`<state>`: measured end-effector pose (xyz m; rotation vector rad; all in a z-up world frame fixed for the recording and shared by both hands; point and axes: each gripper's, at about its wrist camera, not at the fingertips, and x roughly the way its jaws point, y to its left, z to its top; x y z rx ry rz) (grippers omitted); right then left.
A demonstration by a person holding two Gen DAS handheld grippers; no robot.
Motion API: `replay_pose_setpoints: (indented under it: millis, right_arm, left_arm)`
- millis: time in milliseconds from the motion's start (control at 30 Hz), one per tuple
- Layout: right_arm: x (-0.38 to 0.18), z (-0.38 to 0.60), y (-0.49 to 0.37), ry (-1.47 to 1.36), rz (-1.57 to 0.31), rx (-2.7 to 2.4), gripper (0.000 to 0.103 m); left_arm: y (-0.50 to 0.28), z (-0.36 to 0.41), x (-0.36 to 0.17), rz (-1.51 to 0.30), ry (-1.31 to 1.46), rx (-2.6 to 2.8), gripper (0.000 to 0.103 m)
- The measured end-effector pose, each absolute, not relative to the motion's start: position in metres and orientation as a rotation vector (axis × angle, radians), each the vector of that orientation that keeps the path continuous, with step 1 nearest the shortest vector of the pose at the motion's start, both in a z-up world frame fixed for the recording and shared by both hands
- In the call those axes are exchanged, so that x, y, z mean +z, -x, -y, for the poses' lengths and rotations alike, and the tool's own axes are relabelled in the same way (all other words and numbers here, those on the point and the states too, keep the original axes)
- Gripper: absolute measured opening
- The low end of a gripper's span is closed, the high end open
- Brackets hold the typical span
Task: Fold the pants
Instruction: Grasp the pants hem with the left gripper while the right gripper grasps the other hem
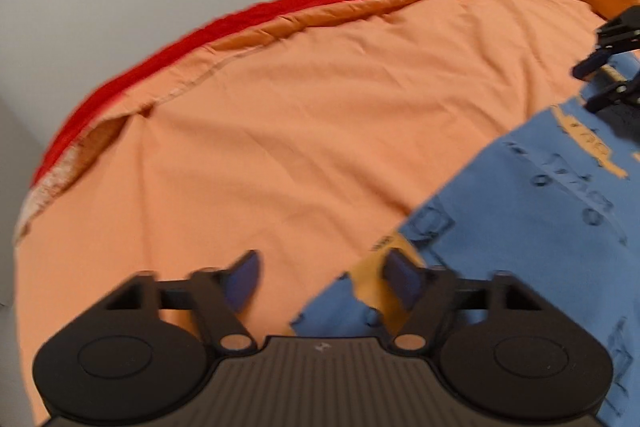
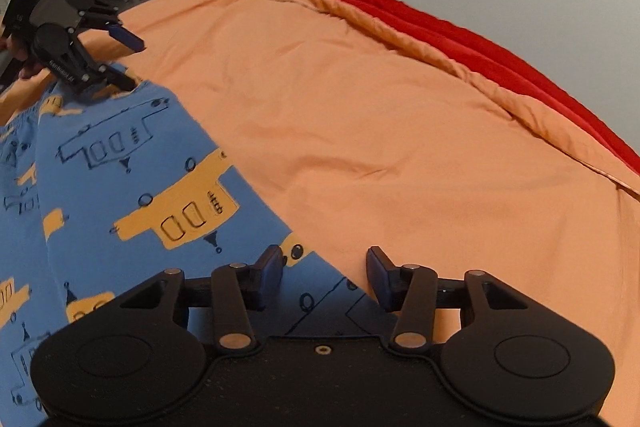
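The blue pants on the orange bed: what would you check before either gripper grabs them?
1. Left gripper open: ok.
2. Right gripper open: ok.
3. Edge of the blue pants between the left fingers: ok, the edge runs through the gap.
4. Pants edge between the right fingers: ok.
5. Orange bedcover kept out of the grasp: cannot tell, it lies right beside the edge.
6. Pants lying flat: cannot tell, only part shows.

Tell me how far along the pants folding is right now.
Done: the blue pants lie spread on the orange bed cover; whether any fold has been made I cannot tell. In hand: nothing is gripped; the left gripper and right gripper are both open at one edge of the pants. Left: grasping the fabric and making the folds.
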<state>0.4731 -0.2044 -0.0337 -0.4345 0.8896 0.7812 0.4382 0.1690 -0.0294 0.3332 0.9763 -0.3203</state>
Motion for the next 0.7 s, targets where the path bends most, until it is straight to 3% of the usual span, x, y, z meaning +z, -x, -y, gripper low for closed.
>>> replay_pose_setpoints:
  millis: [33, 67, 100, 167, 200, 533, 700]
  right_arm:
    - [-0.033, 0.205, -0.476, 0.439, -0.891, 0.783, 0.048]
    - [-0.033, 0.205, -0.475, 0.434, -0.895, 0.783, 0.039]
    - [-0.032, 0.205, -0.474, 0.434, -0.901, 0.78, 0.02]
    - [-0.031, 0.2, -0.464, 0.476, -0.905, 0.783, 0.004]
    - [-0.031, 0.197, -0.457, 0.52, -0.895, 0.79, 0.003]
    - [0.042, 0.177, -0.466, 0.606, -0.561, 0.556, 0.001]
    - [0.016, 0.142, -0.525, 0.635, -0.633, 0.457, 0.001]
  left_arm:
    - [-0.437, -0.168, -0.029, -0.98, -0.321, -0.351, 0.039]
    - [-0.435, -0.165, -0.028, -0.981, -0.328, -0.374, 0.018]
    - [-0.432, -0.16, -0.027, -0.983, -0.35, -0.386, 0.002]
    - [-0.425, -0.15, -0.026, -0.967, -0.406, -0.38, 0.0]
    - [-0.42, -0.146, -0.024, -0.946, -0.43, -0.361, 0.0]
    - [-0.423, -0.143, 0.053, -0.562, -0.353, -0.07, 0.0]
    - [-0.47, -0.149, 0.019, -0.691, -0.322, 0.009, 0.0]
